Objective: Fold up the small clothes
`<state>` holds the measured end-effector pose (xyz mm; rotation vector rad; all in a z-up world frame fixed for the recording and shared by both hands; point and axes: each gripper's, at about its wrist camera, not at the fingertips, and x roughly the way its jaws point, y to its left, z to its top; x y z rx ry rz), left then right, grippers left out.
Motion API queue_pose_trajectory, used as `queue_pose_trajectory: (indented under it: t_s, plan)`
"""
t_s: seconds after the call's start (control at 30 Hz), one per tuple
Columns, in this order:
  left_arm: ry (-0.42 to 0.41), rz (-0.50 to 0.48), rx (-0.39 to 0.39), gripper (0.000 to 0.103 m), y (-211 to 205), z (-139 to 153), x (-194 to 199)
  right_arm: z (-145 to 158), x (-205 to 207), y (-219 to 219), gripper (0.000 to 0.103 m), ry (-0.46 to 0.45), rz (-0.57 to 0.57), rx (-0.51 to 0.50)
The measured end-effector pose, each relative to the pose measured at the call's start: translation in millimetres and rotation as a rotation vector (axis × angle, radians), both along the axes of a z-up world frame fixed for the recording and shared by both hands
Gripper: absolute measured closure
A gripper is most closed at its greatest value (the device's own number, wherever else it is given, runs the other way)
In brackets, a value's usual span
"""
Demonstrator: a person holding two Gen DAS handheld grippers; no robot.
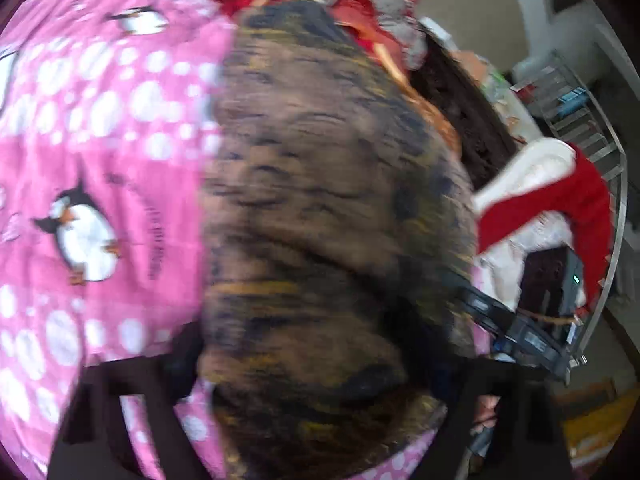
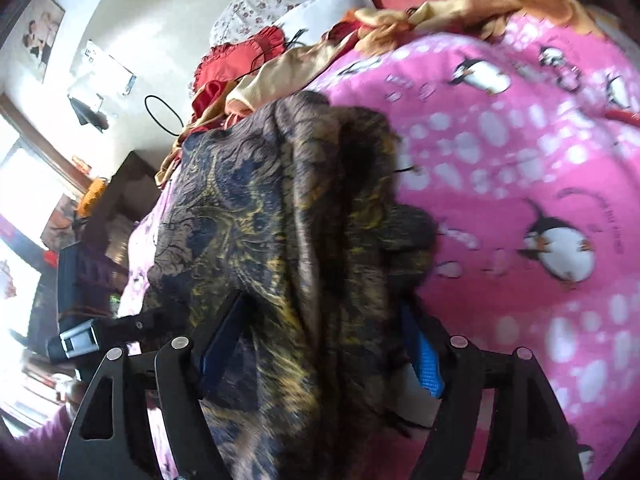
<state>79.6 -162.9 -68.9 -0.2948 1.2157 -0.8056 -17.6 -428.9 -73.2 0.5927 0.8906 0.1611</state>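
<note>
One dark brown, navy and gold patterned cloth (image 2: 288, 240) lies bunched on one pink penguin-print fleece blanket (image 2: 520, 168). The right gripper (image 2: 320, 344) stands wide, cloth between its two fingers. The left gripper (image 1: 320, 392) is blurred; its state cannot be told.

Blurred brown and gold patterned cloth (image 1: 320, 220) fills the middle, lying on a pink penguin blanket (image 1: 100, 140). Far right, a red and white garment (image 1: 560, 200) lies crumpled.
</note>
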Motion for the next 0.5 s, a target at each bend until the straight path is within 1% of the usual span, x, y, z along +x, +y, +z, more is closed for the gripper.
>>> queue_pose_trajectory:
  t_s: [0.07,0.1,0.13,0.2,0.27,0.33,0.43,0.5]
  plan:
    - [-0.015,-0.001,0.007,0.044,2,6,-3,8,2,10,0.065,-0.011,0.015,-0.049]
    - [-0.020,-0.006,0.004,0.054,4,11,-5,15,1,15,0.072,-0.017,0.021,-0.074]
    - [-0.028,-0.008,0.004,0.060,7,16,-7,21,0,20,0.074,-0.029,0.031,-0.090]
    - [-0.048,-0.018,0.007,0.061,16,31,-17,38,-6,31,0.078,-0.064,0.054,-0.109]
    - [-0.075,-0.029,0.021,0.062,29,49,-31,58,-16,43,0.079,-0.092,0.089,-0.096]
    - [-0.086,-0.034,0.031,0.062,44,63,-49,70,-24,57,0.079,-0.089,0.113,-0.092]
    - [-0.084,-0.031,0.071,0.062,73,74,-79,75,-42,79,0.079,-0.093,0.166,-0.052]
    - [-0.084,-0.022,0.103,0.062,92,73,-101,69,-53,91,0.078,-0.068,0.192,-0.017]
